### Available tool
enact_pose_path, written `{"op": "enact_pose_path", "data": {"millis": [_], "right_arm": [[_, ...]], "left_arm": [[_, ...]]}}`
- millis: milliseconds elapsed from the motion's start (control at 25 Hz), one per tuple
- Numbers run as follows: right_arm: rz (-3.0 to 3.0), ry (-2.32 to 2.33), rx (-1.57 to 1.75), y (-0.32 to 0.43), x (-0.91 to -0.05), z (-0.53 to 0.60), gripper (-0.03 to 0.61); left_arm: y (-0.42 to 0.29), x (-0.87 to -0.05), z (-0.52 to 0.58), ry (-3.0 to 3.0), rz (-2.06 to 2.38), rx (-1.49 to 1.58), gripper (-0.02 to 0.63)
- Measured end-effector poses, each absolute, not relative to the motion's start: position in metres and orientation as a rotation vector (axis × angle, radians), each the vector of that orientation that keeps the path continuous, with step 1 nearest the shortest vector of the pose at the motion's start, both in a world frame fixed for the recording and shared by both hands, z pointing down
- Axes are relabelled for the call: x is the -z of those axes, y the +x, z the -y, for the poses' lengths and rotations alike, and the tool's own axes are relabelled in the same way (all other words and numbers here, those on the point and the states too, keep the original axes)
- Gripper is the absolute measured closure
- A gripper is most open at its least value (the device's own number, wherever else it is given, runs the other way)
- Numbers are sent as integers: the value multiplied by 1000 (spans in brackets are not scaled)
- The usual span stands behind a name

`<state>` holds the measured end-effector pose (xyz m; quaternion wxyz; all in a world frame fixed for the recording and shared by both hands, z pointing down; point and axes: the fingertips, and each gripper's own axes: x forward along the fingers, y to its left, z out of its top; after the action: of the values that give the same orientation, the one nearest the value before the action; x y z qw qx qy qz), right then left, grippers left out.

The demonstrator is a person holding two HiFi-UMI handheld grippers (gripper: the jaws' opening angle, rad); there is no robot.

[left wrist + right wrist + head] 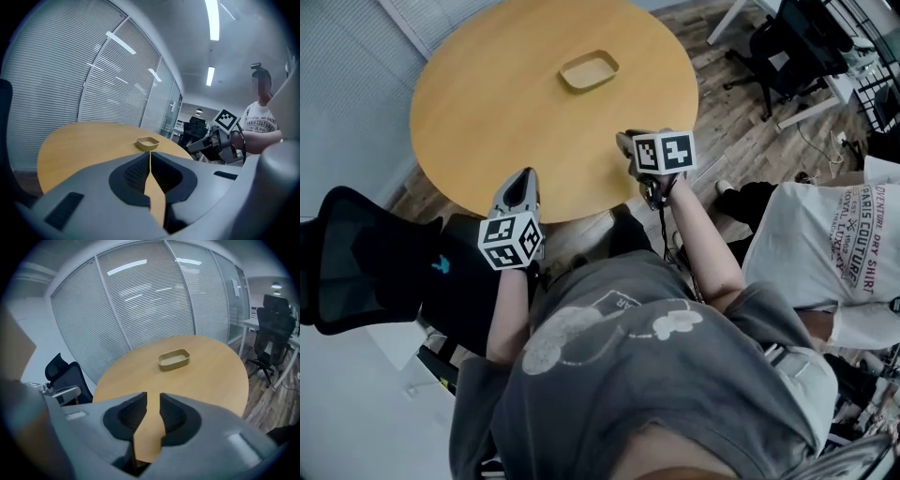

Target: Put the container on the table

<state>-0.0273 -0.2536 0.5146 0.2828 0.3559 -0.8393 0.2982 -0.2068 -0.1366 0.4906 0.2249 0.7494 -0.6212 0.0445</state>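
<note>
Left claw [150, 155]: pressed together with only a hairline slit between the tips and nothing pinched, held above the near edge of the counter [487, 112].
Right claw [153, 398]: spread a little, with a narrow gap and nothing in it, over the near rim further to the right.
Black chair [356, 253]: beside the person's left arm, off the counter's edge.
Onlooker [825, 248]: a person in a white printed shirt, close by on the right.
Counter: round, with a light wood top.
Container [589, 70]: a shallow tan tray with rounded corners, sitting upright on the counter's far half, well apart from both claws.
Blinds [140, 301]: a glass wall with grey slats behind the counter.
Office chair [274, 341]: black, on the wood floor at the far right.
</note>
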Motion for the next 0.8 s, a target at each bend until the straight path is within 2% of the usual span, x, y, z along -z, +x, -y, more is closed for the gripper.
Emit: {"op": "enact_pose_path", "data": {"millis": [120, 200, 800], "right_arm": [[2233, 981, -810, -26, -519, 219, 502], [2218, 1018, -778, -19, -521, 201, 578], [2261, 980, -803, -13, -530, 146, 580]], "left_arm": [[-205, -494, 116, 2094, 1681, -146, 607], [-201, -495, 104, 2102, 1654, -150, 607], [-173, -511, 68, 2101, 1587, -180, 607]]}}
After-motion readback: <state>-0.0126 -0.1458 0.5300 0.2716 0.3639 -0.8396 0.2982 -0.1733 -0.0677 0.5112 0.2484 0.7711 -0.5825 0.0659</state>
